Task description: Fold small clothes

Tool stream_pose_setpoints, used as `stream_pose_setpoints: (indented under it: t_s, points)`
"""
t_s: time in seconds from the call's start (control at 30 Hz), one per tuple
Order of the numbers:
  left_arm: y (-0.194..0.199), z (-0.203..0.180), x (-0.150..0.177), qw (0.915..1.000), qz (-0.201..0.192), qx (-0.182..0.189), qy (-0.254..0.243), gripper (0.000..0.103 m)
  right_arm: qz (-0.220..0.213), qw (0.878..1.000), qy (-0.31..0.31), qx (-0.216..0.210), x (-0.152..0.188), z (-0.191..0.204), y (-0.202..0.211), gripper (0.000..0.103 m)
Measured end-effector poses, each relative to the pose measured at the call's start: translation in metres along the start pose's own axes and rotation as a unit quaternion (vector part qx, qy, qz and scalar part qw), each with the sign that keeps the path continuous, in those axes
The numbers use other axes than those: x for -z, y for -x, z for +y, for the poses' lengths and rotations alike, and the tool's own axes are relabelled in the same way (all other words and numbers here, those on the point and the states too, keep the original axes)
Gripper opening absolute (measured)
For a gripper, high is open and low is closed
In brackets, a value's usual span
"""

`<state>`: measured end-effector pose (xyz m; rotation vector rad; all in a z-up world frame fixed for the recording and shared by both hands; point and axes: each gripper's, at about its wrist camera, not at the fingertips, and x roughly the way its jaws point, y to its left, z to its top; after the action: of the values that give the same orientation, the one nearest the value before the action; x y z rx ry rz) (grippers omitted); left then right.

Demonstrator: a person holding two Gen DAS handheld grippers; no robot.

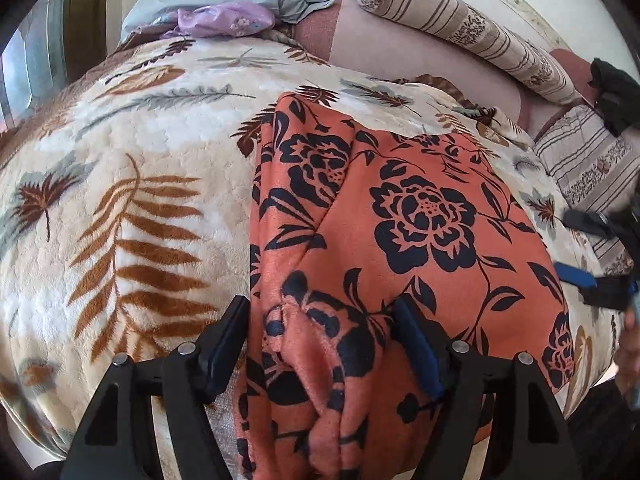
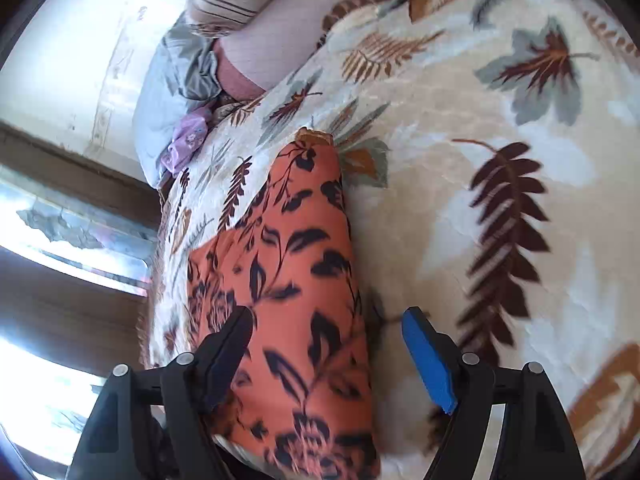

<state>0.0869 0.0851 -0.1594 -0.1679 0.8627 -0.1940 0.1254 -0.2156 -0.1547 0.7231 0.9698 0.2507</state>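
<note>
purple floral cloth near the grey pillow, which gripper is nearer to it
Left. The left gripper straddles the near end of the orange floral garment, on the side where the purple floral cloth lies. The right gripper works the garment's opposite edge, farther away.

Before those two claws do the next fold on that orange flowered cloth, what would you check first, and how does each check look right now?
1. Left claw open: ok.
2. Right claw open: ok.
3. Orange cloth lies between the left claw's fingers: ok.
4. Cloth smooth at the near edge: not ok, it is bunched into ridges there.
5. Cloth fully on the leaf-print blanket: cannot tell, the near end is hidden.
6. Right claw's view sharp enough to aim: not ok, it is blurred.
</note>
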Motion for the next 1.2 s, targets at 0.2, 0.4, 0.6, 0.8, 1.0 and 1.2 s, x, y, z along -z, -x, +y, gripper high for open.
stream_pose_setpoints:
  t_s: [0.2,0.4,0.6,0.8,1.0,1.2]
  points:
    - [-0.001,0.001,0.004,1.0000,-0.001,0.001,-0.005,0.076,0.043,0.990,0.108,0.081,-0.003,0.025,-0.050,0.046]
    - [-0.002,0.001,0.000,1.0000,0.002,0.006,-0.002,0.076,0.011,0.961,0.213,0.178,0.010,0.068,-0.047,0.045]
    - [0.003,0.006,0.000,0.9998,-0.001,0.017,0.012,0.076,0.023,0.980,0.121,0.155,0.001,0.045,-0.043,0.076]
    - [0.060,0.026,-0.001,0.9939,-0.077,0.054,0.058,0.073,-0.053,0.981,0.164,0.084,0.041,0.067,0.023,0.076]
    - [0.027,0.037,0.027,0.9904,0.059,0.080,0.096,0.036,0.031,0.988,0.147,0.040,0.072,0.051,-0.007,0.086]
    - [0.041,0.038,0.030,0.9896,0.056,0.078,0.107,0.041,0.022,0.991,0.126,0.030,0.076,0.040,0.005,0.086]
